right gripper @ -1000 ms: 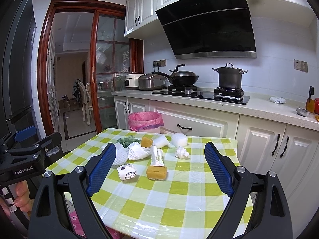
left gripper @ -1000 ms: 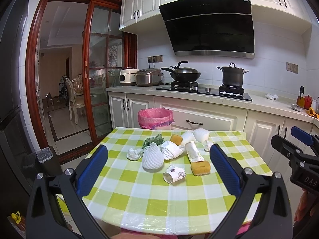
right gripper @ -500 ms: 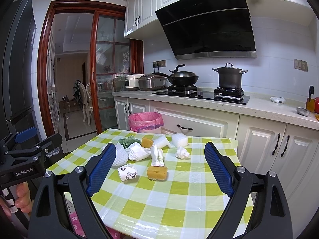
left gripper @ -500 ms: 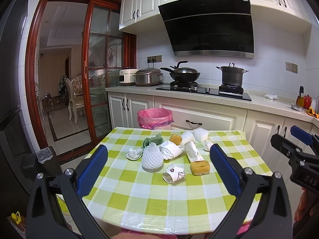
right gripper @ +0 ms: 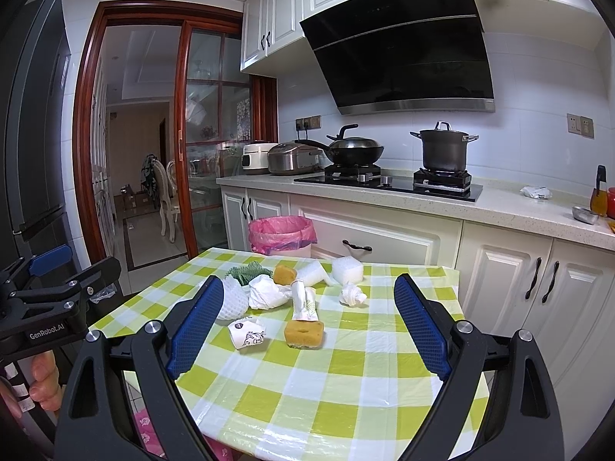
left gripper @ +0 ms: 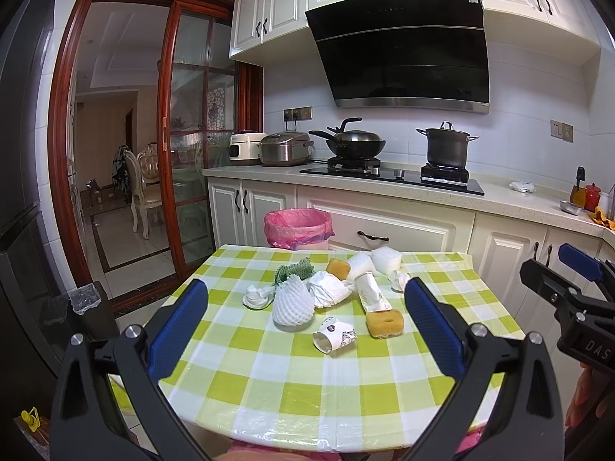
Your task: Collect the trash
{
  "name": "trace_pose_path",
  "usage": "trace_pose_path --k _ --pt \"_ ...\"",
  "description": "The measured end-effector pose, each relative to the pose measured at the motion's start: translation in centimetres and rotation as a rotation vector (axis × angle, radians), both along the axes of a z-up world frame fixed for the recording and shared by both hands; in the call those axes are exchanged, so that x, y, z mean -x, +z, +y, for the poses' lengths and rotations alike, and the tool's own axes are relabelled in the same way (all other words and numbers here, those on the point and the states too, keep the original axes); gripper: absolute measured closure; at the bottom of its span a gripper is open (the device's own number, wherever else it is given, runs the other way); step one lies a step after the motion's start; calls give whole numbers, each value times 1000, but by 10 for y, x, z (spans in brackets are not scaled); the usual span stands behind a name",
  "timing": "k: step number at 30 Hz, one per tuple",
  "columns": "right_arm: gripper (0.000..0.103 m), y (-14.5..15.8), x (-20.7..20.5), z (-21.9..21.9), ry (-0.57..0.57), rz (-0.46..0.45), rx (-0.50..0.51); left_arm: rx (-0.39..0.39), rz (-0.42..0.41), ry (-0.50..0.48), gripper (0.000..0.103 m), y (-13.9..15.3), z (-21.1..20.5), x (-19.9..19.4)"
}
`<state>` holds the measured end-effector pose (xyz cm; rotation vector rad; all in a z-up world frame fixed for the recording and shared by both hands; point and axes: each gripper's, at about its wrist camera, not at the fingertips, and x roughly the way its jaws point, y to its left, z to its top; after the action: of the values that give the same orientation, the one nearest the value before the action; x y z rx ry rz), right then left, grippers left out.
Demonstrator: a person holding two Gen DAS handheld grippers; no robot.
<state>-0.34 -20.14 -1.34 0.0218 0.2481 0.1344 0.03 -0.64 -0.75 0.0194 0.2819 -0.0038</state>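
Green-and-white checked cloth covers the desk [left gripper: 246,380], where the trash lies clustered toward the far side: a white foam net [left gripper: 292,304], a crumpled paper cup [left gripper: 333,337], a yellow sponge [left gripper: 384,324] and wadded tissues [left gripper: 329,288]. Both the left claw [left gripper: 307,330] and the right claw [right gripper: 307,324] hang above the near edge with fingers spread wide, gripping nothing (a pink-lined bin [left gripper: 298,227] stands on the floor beyond the desk)
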Motion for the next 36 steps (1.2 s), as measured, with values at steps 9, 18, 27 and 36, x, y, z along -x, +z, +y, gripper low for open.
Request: trace_pose_path --k 9,18,27,36 --pt "18 1 1 2 3 2 -2 2 2 -2 4 0 1 0" --pt "18 -1 0 2 7 6 -5 9 5 -2 4 -6 -1 -1" --pt "18 -13 -29 0 34 22 -8 -2 -22 -11 4 -20 -3 -15" --pt "18 -42 -104 -1 19 149 -2 59 92 28 4 -45 25 -82"
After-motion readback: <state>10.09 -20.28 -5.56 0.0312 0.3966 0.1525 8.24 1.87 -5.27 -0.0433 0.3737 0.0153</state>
